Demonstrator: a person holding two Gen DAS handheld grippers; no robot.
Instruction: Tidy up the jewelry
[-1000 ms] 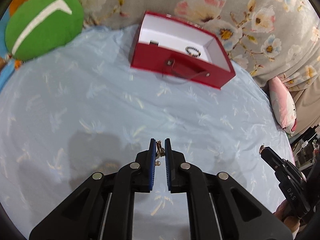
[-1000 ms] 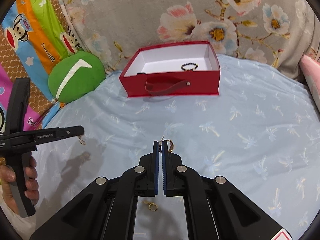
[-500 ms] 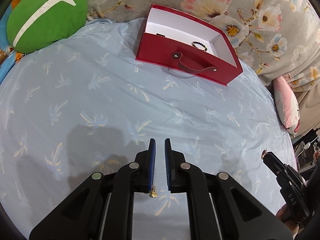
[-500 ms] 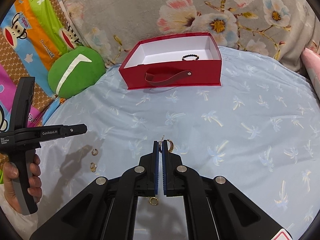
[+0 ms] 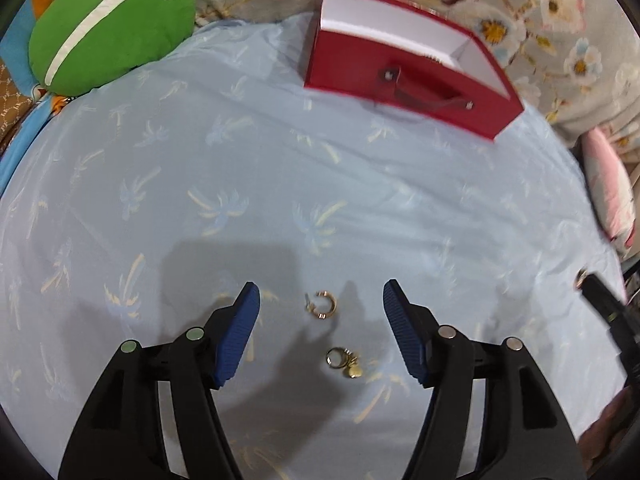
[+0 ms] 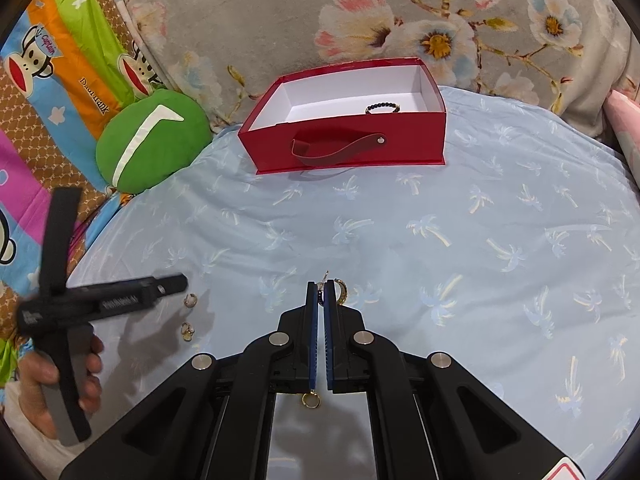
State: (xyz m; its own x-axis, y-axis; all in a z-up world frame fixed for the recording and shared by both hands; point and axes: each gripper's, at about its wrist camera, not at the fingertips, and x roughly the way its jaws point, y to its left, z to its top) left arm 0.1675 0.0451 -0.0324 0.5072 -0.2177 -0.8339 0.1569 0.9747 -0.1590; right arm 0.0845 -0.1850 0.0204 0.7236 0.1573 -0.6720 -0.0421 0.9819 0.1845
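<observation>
My left gripper [image 5: 320,300] is wide open just above the blue sheet. A gold hoop earring [image 5: 322,305] lies between its fingertips and a gold pendant earring [image 5: 343,361] lies just nearer. Both also show in the right wrist view [image 6: 190,299] [image 6: 186,330] beside the left gripper [image 6: 176,282]. My right gripper [image 6: 321,286] is shut on a gold earring [image 6: 340,289] held above the sheet. Another gold ring [image 6: 310,399] lies under its fingers. The red box [image 6: 348,148] stands at the back with a dark bead bracelet [image 6: 382,108] inside.
A green round cushion [image 5: 108,24] sits at the back left, also seen in the right wrist view [image 6: 152,140]. A floral grey cushion [image 6: 360,20] backs the box. A pink pillow [image 5: 610,200] lies at the right edge of the blue sheet [image 6: 480,240].
My left gripper has opened and let go of its earring, which now lies on the sheet. It has dropped lower over two earrings. My right gripper stays shut on its earring.
</observation>
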